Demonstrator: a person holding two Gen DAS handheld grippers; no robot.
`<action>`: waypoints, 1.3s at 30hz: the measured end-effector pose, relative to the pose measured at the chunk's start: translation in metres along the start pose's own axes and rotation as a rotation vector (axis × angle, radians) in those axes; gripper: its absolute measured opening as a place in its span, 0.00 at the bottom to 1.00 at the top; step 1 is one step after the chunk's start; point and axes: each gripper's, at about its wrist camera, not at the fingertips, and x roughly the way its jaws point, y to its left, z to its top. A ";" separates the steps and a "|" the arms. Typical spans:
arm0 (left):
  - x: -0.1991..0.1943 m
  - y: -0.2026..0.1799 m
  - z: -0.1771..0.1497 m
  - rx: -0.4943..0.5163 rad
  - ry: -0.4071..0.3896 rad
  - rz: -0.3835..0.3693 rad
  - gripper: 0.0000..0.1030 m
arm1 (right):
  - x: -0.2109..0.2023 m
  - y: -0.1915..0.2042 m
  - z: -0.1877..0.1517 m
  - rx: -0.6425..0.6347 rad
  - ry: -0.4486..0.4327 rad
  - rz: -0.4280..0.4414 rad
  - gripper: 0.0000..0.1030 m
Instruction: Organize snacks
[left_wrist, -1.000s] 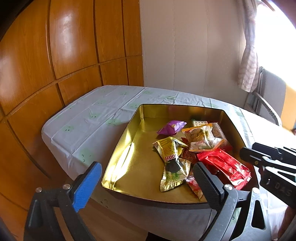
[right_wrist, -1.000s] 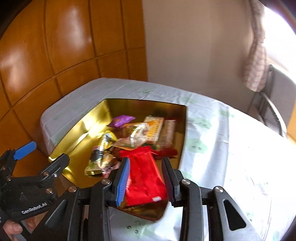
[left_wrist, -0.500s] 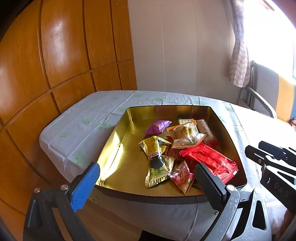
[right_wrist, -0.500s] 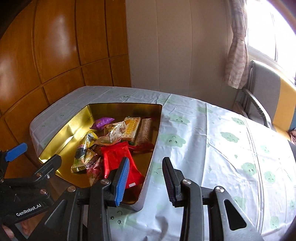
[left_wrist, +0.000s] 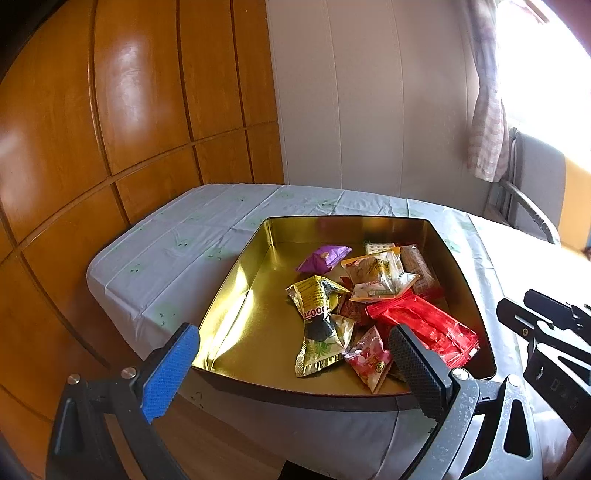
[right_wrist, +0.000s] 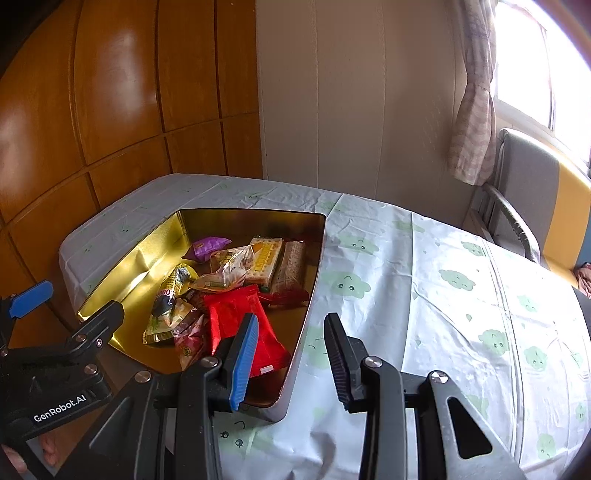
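The right gripper (right_wrist: 290, 363) is hovering with its jaws spread and nothing between them, straddling the near right corner of the gold tin (right_wrist: 314, 258). The red packet (right_wrist: 236, 321) is lying inside that corner, just ahead and left of the gripper, its long axis running from the tin's near edge towards its middle. The left gripper (left_wrist: 291, 369) is standing wide apart and empty at the tin's near left edge, so the right one looks nearer the packet. Further into the tin, the other snacks (left_wrist: 373, 277) are crowding its right half. Beyond the tin, the tablecloth (right_wrist: 443, 295) is lying bare, and wooden panels (left_wrist: 129, 110) and a curtain (right_wrist: 472, 122) are backing the room.
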 end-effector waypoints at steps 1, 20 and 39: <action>0.001 0.000 0.000 0.000 0.002 0.002 1.00 | 0.000 0.000 0.000 -0.001 -0.001 0.001 0.36; 0.003 0.004 0.000 -0.011 0.007 0.011 1.00 | -0.001 0.001 0.000 -0.004 -0.011 -0.002 0.36; 0.005 0.007 0.000 -0.020 0.021 0.003 1.00 | 0.001 0.003 -0.001 -0.013 -0.004 0.001 0.36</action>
